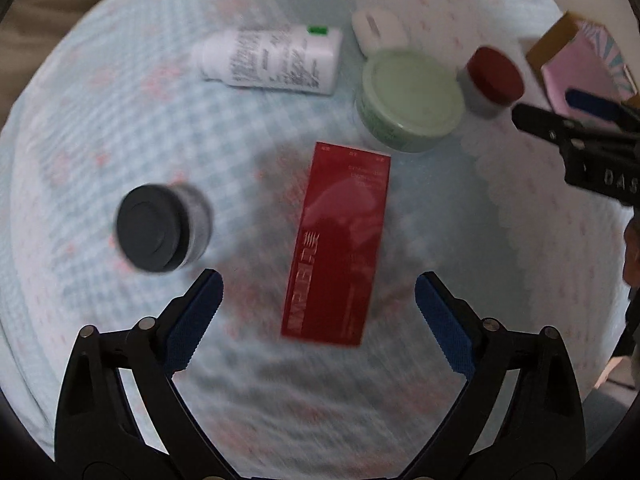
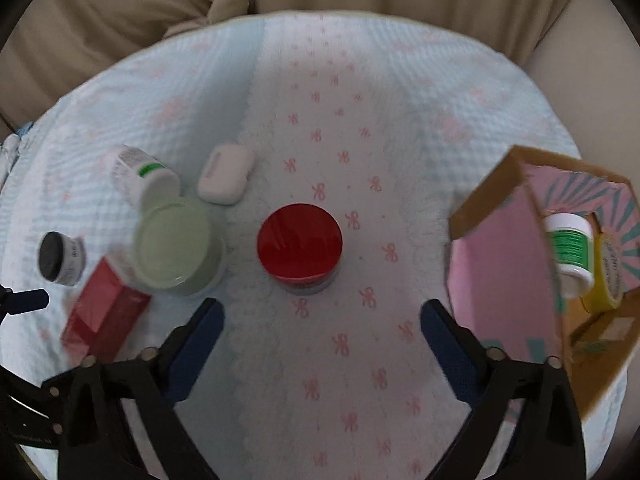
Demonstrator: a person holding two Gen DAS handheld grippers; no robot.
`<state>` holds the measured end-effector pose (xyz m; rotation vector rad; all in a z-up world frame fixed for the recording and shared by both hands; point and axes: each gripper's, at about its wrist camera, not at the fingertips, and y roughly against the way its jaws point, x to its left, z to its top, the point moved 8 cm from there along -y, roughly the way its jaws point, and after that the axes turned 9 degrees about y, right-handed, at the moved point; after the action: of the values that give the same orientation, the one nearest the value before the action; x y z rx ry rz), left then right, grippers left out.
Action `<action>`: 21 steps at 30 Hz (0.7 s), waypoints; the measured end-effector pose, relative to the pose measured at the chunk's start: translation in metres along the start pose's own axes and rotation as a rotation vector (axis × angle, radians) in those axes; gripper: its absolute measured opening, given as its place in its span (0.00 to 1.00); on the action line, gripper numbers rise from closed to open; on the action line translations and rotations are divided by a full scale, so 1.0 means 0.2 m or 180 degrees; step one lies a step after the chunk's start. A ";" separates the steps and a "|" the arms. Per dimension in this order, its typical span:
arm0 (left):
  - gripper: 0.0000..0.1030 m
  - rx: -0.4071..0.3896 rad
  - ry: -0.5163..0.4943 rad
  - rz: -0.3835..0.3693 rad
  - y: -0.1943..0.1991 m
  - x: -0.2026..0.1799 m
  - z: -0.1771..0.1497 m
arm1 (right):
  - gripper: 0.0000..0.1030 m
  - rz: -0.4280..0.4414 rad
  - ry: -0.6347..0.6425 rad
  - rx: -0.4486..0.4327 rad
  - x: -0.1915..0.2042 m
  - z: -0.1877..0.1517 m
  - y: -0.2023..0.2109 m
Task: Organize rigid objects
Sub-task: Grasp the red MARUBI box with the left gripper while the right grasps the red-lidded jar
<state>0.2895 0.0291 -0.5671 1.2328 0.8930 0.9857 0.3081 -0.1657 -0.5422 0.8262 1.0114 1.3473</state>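
Observation:
My left gripper is open and empty, its jaws on either side of the near end of a red box lying flat on the cloth. A black-lidded jar stands to its left. A white bottle lies on its side farther back. My right gripper is open and empty, just short of a red-lidded jar. A pale green-lidded jar and a small white case sit to the left. A pink cardboard box at right holds a green-labelled jar and a yellow one.
A round table with a light blue and white cloth carries everything. A beige sofa cushion lies behind it. The right gripper's fingers show at the right edge of the left wrist view.

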 end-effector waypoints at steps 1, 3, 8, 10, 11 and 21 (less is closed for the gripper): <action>0.94 0.0038 -0.0036 0.0016 -0.03 -0.01 0.01 | 0.92 -0.0023 0.0029 0.0038 0.00 0.01 -0.03; 0.91 0.0127 -0.0104 0.0041 -0.09 -0.02 0.02 | 0.92 -0.0052 0.0104 0.0096 0.00 0.04 -0.09; 0.75 0.0317 -0.0159 0.0059 -0.19 -0.06 0.02 | 0.92 -0.0035 0.0198 0.0195 0.01 0.09 -0.18; 0.75 0.0329 -0.0143 0.0083 -0.21 -0.07 0.03 | 0.92 -0.0018 0.0192 0.0212 0.01 0.10 -0.22; 0.75 0.0326 -0.0122 0.0079 -0.22 -0.07 0.03 | 0.92 0.0002 0.0177 0.0222 0.01 0.11 -0.23; 0.39 0.0354 -0.0091 0.0132 -0.23 -0.14 0.08 | 0.59 0.0006 0.0100 0.0393 0.00 0.11 -0.32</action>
<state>0.3009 -0.0059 -0.6096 1.3609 0.9131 0.9593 0.3517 -0.1693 -0.5925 0.9006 1.1273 1.3132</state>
